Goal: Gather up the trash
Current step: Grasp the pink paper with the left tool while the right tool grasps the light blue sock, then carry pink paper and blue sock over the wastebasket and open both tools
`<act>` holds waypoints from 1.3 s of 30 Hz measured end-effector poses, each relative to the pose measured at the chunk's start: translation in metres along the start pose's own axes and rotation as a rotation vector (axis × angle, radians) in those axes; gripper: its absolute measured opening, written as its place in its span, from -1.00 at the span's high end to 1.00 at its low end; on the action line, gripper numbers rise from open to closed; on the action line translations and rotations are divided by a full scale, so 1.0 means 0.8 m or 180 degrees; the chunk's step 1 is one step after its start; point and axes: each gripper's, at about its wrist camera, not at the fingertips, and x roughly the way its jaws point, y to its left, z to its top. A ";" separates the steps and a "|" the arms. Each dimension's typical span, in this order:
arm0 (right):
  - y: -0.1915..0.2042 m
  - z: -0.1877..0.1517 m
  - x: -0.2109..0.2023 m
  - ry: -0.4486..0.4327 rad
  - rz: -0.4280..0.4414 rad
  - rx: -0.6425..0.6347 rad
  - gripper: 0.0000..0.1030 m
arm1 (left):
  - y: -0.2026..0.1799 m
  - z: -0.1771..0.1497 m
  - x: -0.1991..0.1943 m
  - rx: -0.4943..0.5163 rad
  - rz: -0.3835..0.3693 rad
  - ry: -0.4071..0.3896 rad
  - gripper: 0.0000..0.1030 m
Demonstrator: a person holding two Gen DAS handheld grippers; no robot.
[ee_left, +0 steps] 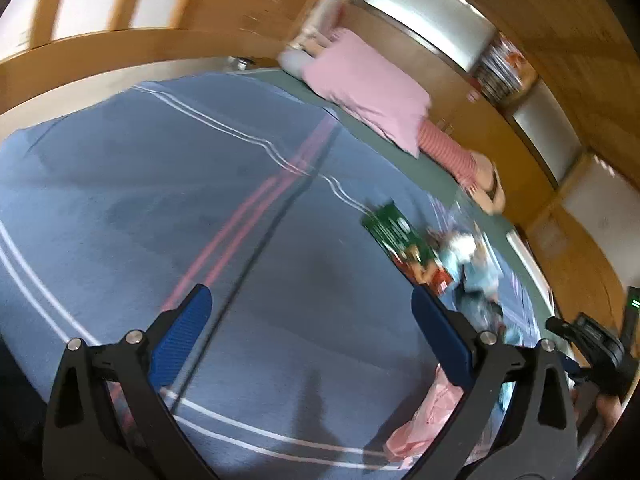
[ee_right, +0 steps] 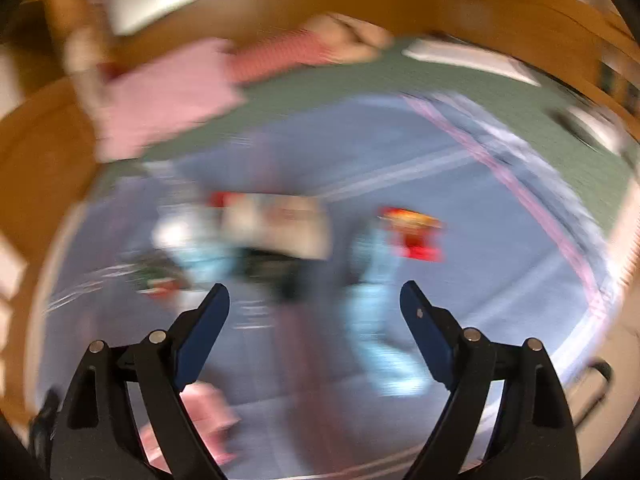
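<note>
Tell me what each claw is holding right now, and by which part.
Nothing is held. The left claw is open over the blue blanket; the right claw is open above the blurred wrappers.

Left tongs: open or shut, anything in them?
Open and empty. In the left wrist view the left tongs stand wide apart, with only the blue striped blanket visible between the blue pads.

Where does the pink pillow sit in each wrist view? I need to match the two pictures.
Left wrist view: the pink pillow lies upper centre-right, on the green sheet near the wooden headboard.
Right wrist view: the pink pillow lies upper left, blurred, on that sheet.
Shared landmark: the red-and-white striped cushion, right next to the pillow in both views.
</note>
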 end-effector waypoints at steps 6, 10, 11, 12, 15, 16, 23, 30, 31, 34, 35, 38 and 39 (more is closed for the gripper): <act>-0.052 -0.005 0.071 0.0676 -0.0166 0.0196 -0.66 | -0.019 -0.010 0.026 0.0133 -0.0441 0.0449 -0.93; -0.034 -0.007 0.106 0.0938 0.0039 -0.0013 -0.62 | -0.037 -0.020 0.041 0.0302 -0.0638 0.0692 -0.93; -0.026 -0.008 0.111 0.0991 -0.0004 -0.0102 -0.40 | -0.040 -0.023 0.043 0.0335 -0.0655 0.0720 -0.93; -0.016 -0.014 0.118 0.1048 -0.0080 -0.0189 -0.24 | -0.043 -0.025 0.044 0.0358 -0.0662 0.0726 -0.93; 0.003 -0.020 0.121 0.1070 -0.0187 -0.0440 0.60 | -0.051 -0.029 0.045 0.0411 -0.0751 0.0723 -0.93; 0.007 -0.020 0.117 0.1111 -0.0079 -0.0448 0.68 | -0.054 -0.031 0.045 0.0427 -0.0791 0.0736 -0.93; 0.007 -0.033 0.041 0.0915 0.0500 -0.0323 0.68 | -0.119 -0.055 0.056 0.1109 -0.1110 0.0799 -0.93; 0.005 -0.062 -0.044 0.0544 0.0573 -0.0563 0.68 | -0.149 -0.091 0.100 0.1468 -0.0960 0.1242 -0.73; 0.003 -0.066 -0.056 0.0435 0.0548 -0.0572 0.68 | -0.148 -0.092 0.096 0.1529 -0.0987 0.1193 -0.63; -0.001 -0.083 -0.089 0.0180 0.0569 -0.0531 0.68 | -0.145 -0.089 0.086 0.1548 -0.1061 0.1125 -0.20; 0.000 -0.088 -0.096 0.0154 0.0617 -0.0526 0.68 | -0.144 -0.088 0.082 0.1572 -0.1070 0.1079 -0.06; 0.003 -0.099 -0.114 0.0146 0.0632 -0.0613 0.68 | -0.139 -0.085 0.064 0.1625 -0.1041 0.0925 0.16; 0.005 -0.102 -0.122 0.0105 0.0600 -0.0655 0.68 | -0.135 -0.084 0.056 0.1610 -0.1042 0.0877 0.19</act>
